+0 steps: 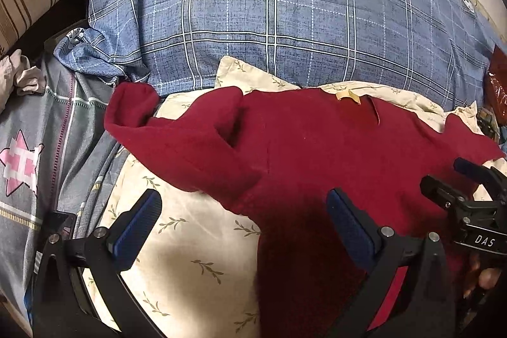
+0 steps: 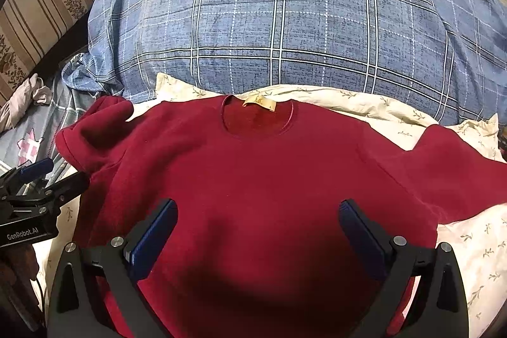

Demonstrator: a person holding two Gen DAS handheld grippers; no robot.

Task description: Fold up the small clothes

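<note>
A dark red long-sleeved sweater (image 2: 253,167) lies flat, front up, on a cream leaf-print sheet (image 2: 469,243), its neck and tan label (image 2: 258,103) pointing away. Its left sleeve (image 2: 95,135) is bunched and folded inward; its right sleeve (image 2: 453,167) spreads out. My right gripper (image 2: 258,230) is open and empty above the sweater's lower middle. My left gripper (image 1: 244,220) is open and empty over the sweater's left lower edge (image 1: 285,163), near the folded sleeve (image 1: 177,141). Each gripper shows in the other's view, the left (image 2: 41,179) and the right (image 1: 459,179).
A large blue plaid quilt (image 2: 285,21) with a round emblem is heaped just behind the sweater. A grey bedsheet with a pink star (image 1: 22,160) lies to the left. A striped floral couch (image 2: 41,5) stands at far left. A pale crumpled cloth (image 1: 22,75) lies nearby.
</note>
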